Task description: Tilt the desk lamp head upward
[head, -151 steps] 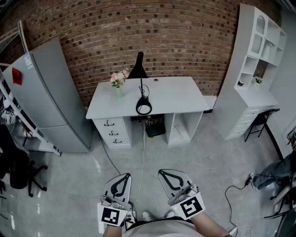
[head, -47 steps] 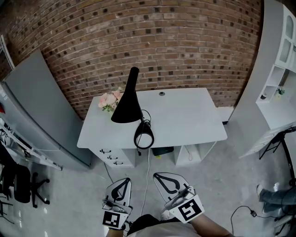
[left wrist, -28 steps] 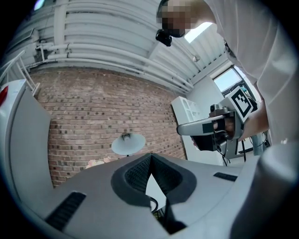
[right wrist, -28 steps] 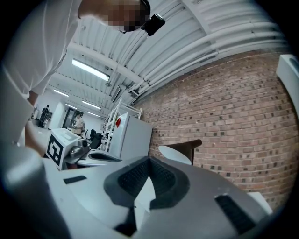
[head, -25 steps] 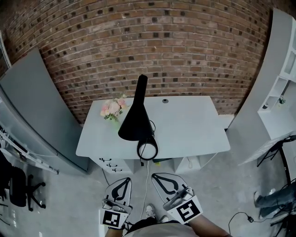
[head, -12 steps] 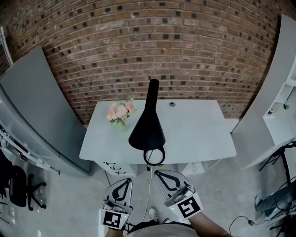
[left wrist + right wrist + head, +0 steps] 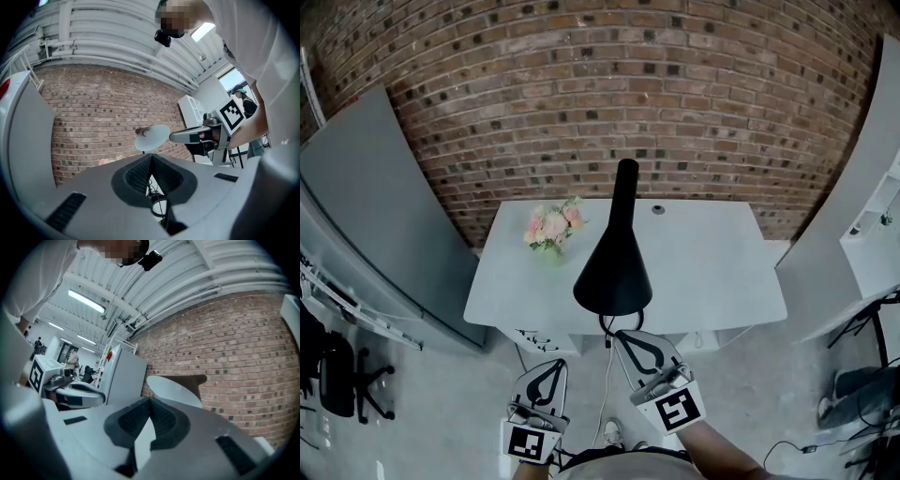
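The left tongs (image 7: 553, 362) hang closed and empty, low in front of the white table (image 7: 712, 272), where pink flowers (image 7: 553, 225) stand at the back left. The black desk lamp (image 7: 614, 267) stands at the table's front middle with its cone head facing down. The right tongs (image 7: 625, 336), also closed on nothing, sit near the head's rim.

lamp base (image 7: 158, 206) mostly behind lamp head (image 7: 614, 272)
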Tool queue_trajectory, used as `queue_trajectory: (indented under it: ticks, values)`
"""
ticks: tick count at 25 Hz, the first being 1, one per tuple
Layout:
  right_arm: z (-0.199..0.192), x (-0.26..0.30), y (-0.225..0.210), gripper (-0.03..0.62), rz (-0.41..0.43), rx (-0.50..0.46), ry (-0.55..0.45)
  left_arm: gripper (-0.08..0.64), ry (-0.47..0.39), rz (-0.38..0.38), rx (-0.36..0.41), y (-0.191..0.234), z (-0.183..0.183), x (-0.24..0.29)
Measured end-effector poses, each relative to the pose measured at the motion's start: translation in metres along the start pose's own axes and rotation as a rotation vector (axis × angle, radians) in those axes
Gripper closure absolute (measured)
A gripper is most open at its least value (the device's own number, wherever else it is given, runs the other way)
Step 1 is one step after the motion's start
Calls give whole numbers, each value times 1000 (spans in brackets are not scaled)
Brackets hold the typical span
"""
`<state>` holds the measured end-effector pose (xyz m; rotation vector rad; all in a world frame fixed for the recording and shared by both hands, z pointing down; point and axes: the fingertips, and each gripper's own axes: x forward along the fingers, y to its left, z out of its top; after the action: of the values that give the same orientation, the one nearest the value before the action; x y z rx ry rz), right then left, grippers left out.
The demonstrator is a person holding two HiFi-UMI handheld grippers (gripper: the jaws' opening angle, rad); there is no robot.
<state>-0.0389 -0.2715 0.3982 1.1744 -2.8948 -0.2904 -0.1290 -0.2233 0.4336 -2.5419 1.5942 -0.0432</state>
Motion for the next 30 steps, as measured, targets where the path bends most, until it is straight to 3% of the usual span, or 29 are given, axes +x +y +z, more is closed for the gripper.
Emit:
queue_trajectory:
  ticks: [20, 30]
  values:
    - [13, 32, -18, 575, -80, 2, -65, 554, -2, -13, -11, 17, -10, 19]
    - [14, 38, -14, 576, -83, -23, -65, 554, 5, -16, -16, 23, -15, 20]
